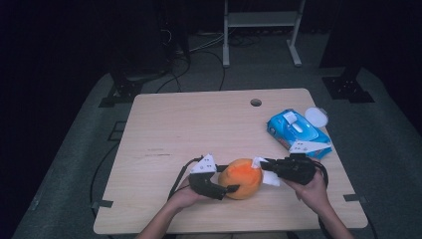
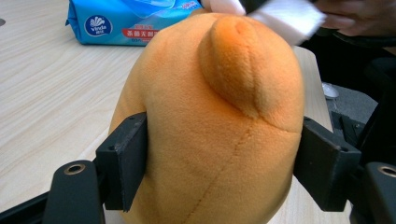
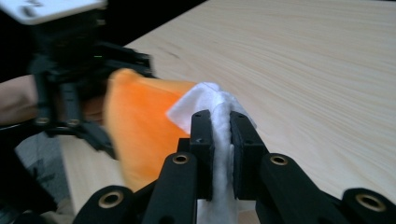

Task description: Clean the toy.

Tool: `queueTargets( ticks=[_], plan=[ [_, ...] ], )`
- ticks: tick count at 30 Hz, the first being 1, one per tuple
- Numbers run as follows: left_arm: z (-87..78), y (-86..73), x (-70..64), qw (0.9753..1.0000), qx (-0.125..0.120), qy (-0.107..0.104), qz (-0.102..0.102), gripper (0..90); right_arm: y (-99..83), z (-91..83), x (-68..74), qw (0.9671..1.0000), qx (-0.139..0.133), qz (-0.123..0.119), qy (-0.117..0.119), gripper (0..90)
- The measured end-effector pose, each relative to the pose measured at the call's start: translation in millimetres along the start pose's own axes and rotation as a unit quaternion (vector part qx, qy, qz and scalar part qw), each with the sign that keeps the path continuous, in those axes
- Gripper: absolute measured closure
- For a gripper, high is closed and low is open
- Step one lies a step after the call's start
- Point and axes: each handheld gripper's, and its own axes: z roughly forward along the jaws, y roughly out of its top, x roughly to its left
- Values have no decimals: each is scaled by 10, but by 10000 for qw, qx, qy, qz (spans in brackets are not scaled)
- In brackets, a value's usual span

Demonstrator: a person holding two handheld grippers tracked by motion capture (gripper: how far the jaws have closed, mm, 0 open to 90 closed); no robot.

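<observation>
Orange plush, rounded and seamed down its middle, sits near the front edge of the pale wooden table (image 1: 164, 129) as a person works over it with two handheld grippers. The orange plush toy (image 1: 241, 178) is clamped at its sides between the jaws of the left gripper (image 1: 230, 188), whose black pads press into the fabric in the left gripper view. From the other side, the right gripper (image 1: 263, 165) holds a folded white wipe (image 3: 212, 105), jaws pinched tight on it, with the wipe's free end touching the top of the toy. Toward the table's right edge lies a blue pack of wipes (image 1: 297, 130), its round white lid (image 1: 316, 117) flipped open beside the pack's far end.
</observation>
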Motion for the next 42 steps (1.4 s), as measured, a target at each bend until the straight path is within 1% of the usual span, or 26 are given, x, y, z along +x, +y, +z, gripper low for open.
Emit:
queueTargets(
  ticks=[2, 3, 5, 7, 8, 10, 11, 13, 14, 15, 16, 19, 20, 21, 23, 26, 27, 30, 32, 34, 37, 38, 39, 40, 41, 42],
  plan=[
    [-6, 0, -2, 10000, 16, 9, 29, 256, 25, 53, 83, 9998, 68, -171, 64, 804],
    [-19, -2, 3, 10000, 37, 16, 30, 257, 25, 81, 108, 9996, 123, -239, 43, 804],
    [-33, -3, 16, 10000, 23, 28, 4, 256, 10, 99, 67, 9998, 124, -165, 65, 804],
    [-45, -6, 31, 10000, 12, 44, -46, 256, -15, 87, -2, 9998, 165, -91, -69, 804],
    [-50, -10, 40, 10000, -10, 38, -80, 256, -47, 83, -56, 9995, 235, -47, -197, 804],
    [-68, -21, 76, 9998, -59, 52, -193, 256, -98, 80, -110, 9987, 367, -27, -347, 804],
    [-71, -25, 93, 9996, -90, 61, -257, 256, -105, 76, -106, 9987, 389, 1, -322, 804],
    [-70, -30, 114, 9990, -151, 113, -414, 256, -78, 78, -58, 9991, 329, -64, -247, 804],
    [-69, -30, 123, 9986, -176, 136, -475, 255, -44, 85, 2, 9996, 258, -95, -110, 804],
    [-69, -30, 123, 9986, -176, 136, -475, 254, -25, 92, 43, 9997, 219, -127, -4, 804],
    [-56, -29, 124, 9981, -208, 173, -558, 251, 4, 111, 125, 9994, 195, -236, 136, 804],
    [-41, -26, 97, 9985, -198, 176, -483, 240, 45, 145, 305, 9977, 186, -578, 297, 803],
    [-30, -19, 58, 9990, -158, 183, -379, 237, 58, 154, 348, 9970, 195, -688, 292, 803],
    [-28, -11, 42, 9991, -129, 199, -348, 236, 62, 158, 356, 9968, 213, -729, 258, 803],
    [-20, 0, 14, 9994, -85, 215, -263, 235, 55, 151, 300, 9976, 184, -637, 192, 803],
    [23, 24, -74, 9997, 18, 249, 64, 213, 52, 115, 241, 9987, 104, -475, 127, 803],
    [48, 33, -108, 9996, 39, 261, 140, 206, 60, 114, 260, 9986, 75, -516, 132, 803],
    [107, 57, -200, 9985, 143, 313, 437, 196, 98, 146, 369, 9977, 20, -603, 310, 803],
    [125, 64, -241, 9978, 171, 337, 543, 198, 130, 175, 434, 9968, -20, -644, 468, 803],
    [125, 55, -253, 9974, 192, 340, 606, 200, 146, 198, 457, 9964, -11, -731, 429, 803],
    [115, 37, -236, 9975, 165, 282, 633, 201, 133, 180, 367, 9974, -4, -655, 313, 800],
    [110, 35, -234, 9976, 154, 247, 631, 201, 120, 167, 317, 9979, 1, -629, 160, 800],
    [106, 33, -233, 9976, 137, 227, 644, 201, 97, 144, 232, 9986, -2, -537, 13, 801],
    [101, 33, -228, 9977, 115, 187, 637, 199, 73, 123, 155, 9991, 9, -425, -47, 801],
    [90, 31, -211, 9985, 20, 71, 548, 197, 52, 109, 101, 9994, 21, -328, -67, 801],
    [76, 25, -178, 9991, -167, -139, 359, 192, 27, 95, 42, 9999, 27, -155, -9, 801]
  ],
)
